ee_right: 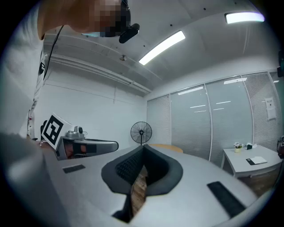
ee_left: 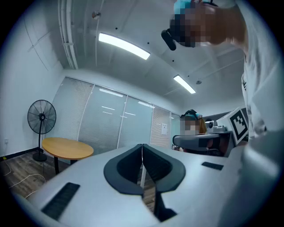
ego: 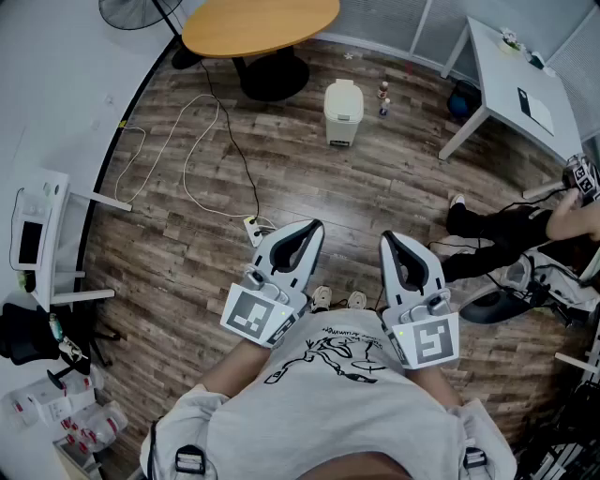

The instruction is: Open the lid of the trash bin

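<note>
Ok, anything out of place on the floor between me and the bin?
A white cable lies in loose loops across the wooden floor, left of the trash bin, ending at a power strip; likely a trip risk. The bin itself stands upright, lid shut.

Two tools (ego: 316,226) (ego: 386,237), two tables (ego: 261,25) (ego: 511,73), one trash bin (ego: 343,112), one fan (ego: 131,11).
</note>
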`<action>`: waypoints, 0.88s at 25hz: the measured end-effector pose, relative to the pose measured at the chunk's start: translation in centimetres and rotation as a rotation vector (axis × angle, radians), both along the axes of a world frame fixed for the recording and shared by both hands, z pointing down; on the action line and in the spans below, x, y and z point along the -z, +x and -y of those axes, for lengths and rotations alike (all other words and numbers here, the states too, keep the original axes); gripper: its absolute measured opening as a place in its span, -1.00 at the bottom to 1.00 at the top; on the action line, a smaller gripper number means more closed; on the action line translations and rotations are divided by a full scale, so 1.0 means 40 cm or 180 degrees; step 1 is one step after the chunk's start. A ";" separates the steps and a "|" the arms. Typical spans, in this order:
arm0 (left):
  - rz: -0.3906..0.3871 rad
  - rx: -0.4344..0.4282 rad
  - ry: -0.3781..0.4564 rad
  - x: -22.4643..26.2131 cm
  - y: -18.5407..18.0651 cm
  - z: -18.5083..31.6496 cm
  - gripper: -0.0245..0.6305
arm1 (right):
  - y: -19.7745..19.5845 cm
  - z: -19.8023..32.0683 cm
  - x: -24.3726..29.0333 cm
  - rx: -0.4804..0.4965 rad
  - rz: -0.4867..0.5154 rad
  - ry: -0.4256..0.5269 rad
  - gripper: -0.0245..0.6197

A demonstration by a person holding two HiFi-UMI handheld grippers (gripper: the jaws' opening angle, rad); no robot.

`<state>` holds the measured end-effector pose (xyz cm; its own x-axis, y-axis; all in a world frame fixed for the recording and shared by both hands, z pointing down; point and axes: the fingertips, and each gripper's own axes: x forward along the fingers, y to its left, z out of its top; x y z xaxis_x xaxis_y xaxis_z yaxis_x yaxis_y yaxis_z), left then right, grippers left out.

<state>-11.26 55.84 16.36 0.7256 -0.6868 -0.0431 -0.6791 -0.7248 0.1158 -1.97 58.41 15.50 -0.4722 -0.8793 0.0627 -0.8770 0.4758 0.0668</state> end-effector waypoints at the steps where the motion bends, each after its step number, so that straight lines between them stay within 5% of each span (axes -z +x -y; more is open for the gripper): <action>1: -0.0003 -0.0011 -0.0001 0.001 -0.007 -0.001 -0.86 | -0.007 0.000 0.001 -0.0006 0.0015 0.0005 -0.91; 9: 0.0038 -0.0018 0.0047 0.006 -0.063 0.027 -0.86 | -0.052 0.030 0.007 -0.0027 0.0087 0.0041 -0.87; 22: -0.0006 0.0070 0.0061 0.002 -0.035 0.140 -0.86 | -0.022 0.145 -0.010 0.0001 0.0074 0.0047 -0.90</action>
